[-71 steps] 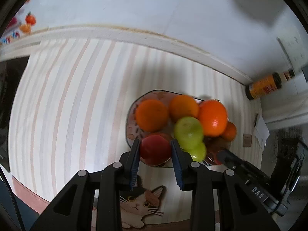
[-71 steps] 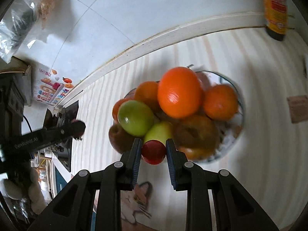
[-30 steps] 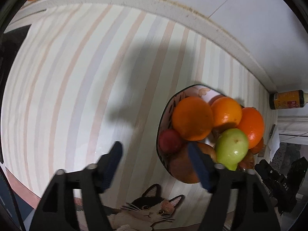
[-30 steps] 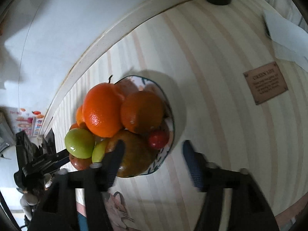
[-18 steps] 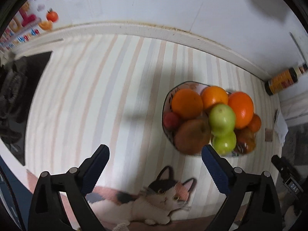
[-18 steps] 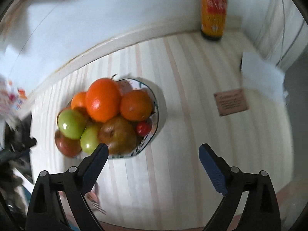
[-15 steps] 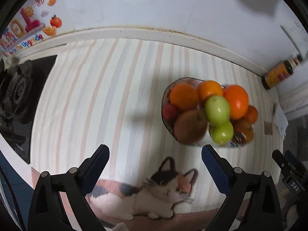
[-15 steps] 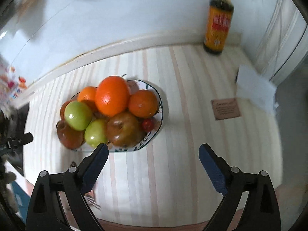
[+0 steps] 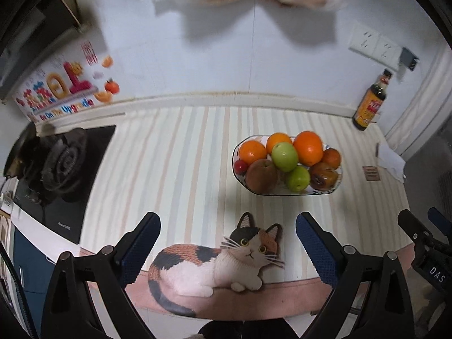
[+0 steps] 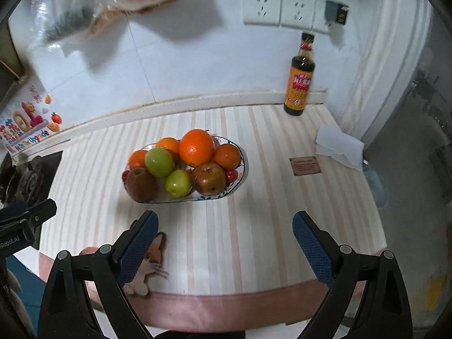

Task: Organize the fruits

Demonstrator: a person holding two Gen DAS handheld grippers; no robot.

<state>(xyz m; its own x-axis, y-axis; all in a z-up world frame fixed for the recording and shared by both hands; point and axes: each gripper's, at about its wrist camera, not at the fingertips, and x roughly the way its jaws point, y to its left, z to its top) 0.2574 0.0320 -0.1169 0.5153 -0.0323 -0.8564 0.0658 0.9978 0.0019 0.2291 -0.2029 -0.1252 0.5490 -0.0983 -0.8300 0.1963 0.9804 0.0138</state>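
- Blue ribbed pads line the black fingers of the left gripper (image 9: 227, 243), and they stand spread wide with nothing between them; the jaws have just been opening, and only the striped cloth and its cat picture (image 9: 226, 257) show in the gap.
- Blue pads on the right gripper (image 10: 224, 240) are spread the same way, released and empty, over bare striped cloth near the front edge of the surface (image 10: 262, 203).
- Fruit sits heaped in the shallow oval patterned ceramic dish (image 10: 239, 180), well apart from both sets of fingers: round oranges (image 10: 197, 147) on top, smooth green apples (image 10: 159, 162), dull brownish-red apples (image 10: 209, 178) and small red cherry tomatoes (image 10: 231, 174) at the rim.
- Risk, as I judge it: the pile is tall and rounded, so any nudge from a reaching finger could roll an orange off the heap and over the rim.
- Risk: the small tomato by the rim looks loosely lodged and could slip out if the dish is bumped.
- Risk: the dish rests on cloth, so a push could slide it.
- Writing: the wall sticker (image 9: 60, 96) reads "Be On The Upgrade".
- Writing: "DAS" shows on the black device (image 9: 432, 257) at the right of the left view, and "Robot.AI" on the black one (image 10: 19, 231) at the left of the right view.
- Writing: the dark sauce bottle with a yellow label (image 10: 300, 84) and the small brown card (image 10: 305, 165) carry print too small to read.
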